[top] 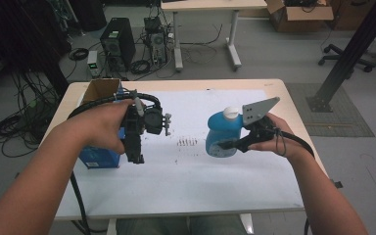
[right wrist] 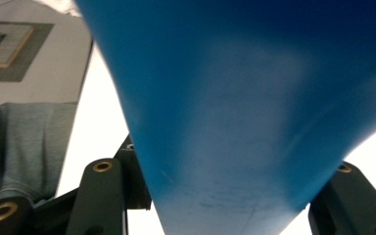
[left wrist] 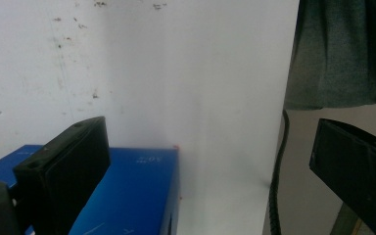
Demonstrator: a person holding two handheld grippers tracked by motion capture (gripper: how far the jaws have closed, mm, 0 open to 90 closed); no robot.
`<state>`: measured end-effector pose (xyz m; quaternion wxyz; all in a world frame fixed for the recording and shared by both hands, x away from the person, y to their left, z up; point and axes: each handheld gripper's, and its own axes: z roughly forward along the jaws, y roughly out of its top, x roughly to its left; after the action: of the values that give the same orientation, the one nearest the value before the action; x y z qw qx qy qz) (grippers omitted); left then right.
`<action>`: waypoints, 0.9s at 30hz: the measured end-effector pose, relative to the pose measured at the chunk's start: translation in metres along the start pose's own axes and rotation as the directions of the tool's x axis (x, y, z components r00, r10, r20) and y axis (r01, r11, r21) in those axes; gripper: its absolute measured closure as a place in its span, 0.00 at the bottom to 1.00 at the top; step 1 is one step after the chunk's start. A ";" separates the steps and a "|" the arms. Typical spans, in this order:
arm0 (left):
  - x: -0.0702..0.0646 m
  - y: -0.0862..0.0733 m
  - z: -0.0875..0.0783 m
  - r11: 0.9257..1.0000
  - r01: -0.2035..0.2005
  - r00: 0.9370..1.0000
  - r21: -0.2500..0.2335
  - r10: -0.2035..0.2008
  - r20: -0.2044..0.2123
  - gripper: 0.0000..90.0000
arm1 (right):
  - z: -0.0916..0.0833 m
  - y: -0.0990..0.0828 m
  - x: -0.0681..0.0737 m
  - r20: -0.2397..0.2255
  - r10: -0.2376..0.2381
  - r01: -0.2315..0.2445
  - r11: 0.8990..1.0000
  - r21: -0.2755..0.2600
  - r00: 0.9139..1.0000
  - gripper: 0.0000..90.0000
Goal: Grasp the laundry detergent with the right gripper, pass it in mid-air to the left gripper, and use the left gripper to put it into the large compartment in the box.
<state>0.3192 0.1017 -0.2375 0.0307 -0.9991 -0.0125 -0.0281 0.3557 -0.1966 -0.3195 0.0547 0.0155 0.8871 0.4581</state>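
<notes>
Meanwhile, at the white table (top: 186, 186), a person's forearms reached in from the near edge. The left hand (top: 103, 127) held the left gripper (top: 137, 155) pointing down toward the near edge, its black jaws spread wide with nothing between them — just beside a glossy blue box (left wrist: 132, 196) lying flat on the tabletop. The right hand (top: 274, 139) angled the right gripper (top: 223, 144) inward, its jaws clamped on the lower body of a smooth, rounded blue plastic bottle (top: 223, 134) with a white cap (top: 231, 112), right of centre. An open cardboard box (top: 100, 90) stood at the far left corner.
</notes>
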 end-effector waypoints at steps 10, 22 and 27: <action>0.002 0.006 0.001 1.000 -0.006 1.000 -0.005 0.006 0.011 0.02 | 0.026 0.008 0.016 -0.071 -0.031 0.032 0.999 0.015 0.997 0.51; 0.002 0.013 0.004 1.000 -0.016 1.000 -0.016 0.016 0.021 0.02 | 0.064 0.011 0.026 -0.077 -0.019 0.019 1.000 0.001 0.997 0.51; 0.002 0.015 0.005 1.000 -0.018 1.000 -0.017 0.018 0.023 0.02 | 0.075 0.013 0.029 -0.074 -0.018 0.018 1.000 -0.001 0.997 0.51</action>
<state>0.3223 0.0875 -0.2429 0.0226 -0.9996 -0.0037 -0.0163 0.3346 -0.1259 -0.3544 0.0261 -0.0092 0.8886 0.4579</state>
